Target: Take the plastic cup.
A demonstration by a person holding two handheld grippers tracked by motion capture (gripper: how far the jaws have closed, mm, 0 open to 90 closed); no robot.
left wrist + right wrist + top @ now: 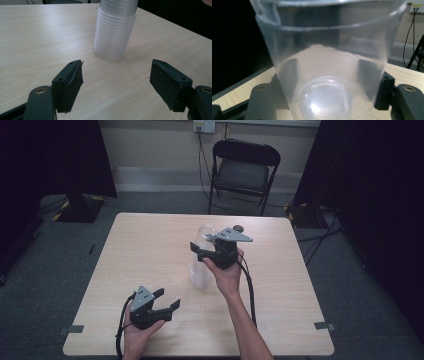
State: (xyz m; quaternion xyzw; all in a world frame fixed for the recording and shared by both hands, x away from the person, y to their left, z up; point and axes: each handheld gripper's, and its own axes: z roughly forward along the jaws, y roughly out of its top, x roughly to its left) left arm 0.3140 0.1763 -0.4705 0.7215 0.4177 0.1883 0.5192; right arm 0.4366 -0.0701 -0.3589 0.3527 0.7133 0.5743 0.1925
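The work in hand is separating one clear plastic cup from a stack of cups (201, 272) standing at the centre of the high view, on the light wooden table (150, 250).

Right gripper (200, 251): positioned just above centre of the high view, at the upper part of the stack. In the right gripper view the top cup (329, 75) occupies the middle of the frame, its wall between the two black jaws, which stand on either side of it and appear to press its sides. Judged state: closed on the top cup. Whether the cup has cleared the stack cannot be told; in the high view its rim (206, 231) sits near the top of the stack.

Left gripper (167, 300): lower left of centre in the high view, held above the table, near the stack but apart from it. In the left gripper view its jaws are spread wide with nothing between them, and the stack (115, 30) stands at upper centre beyond them.

Progress, as a judgement:
- Done: top cup grasped.
- Remaining: lift it free, probably with the left gripper steadying the stack, then set it down on the table.
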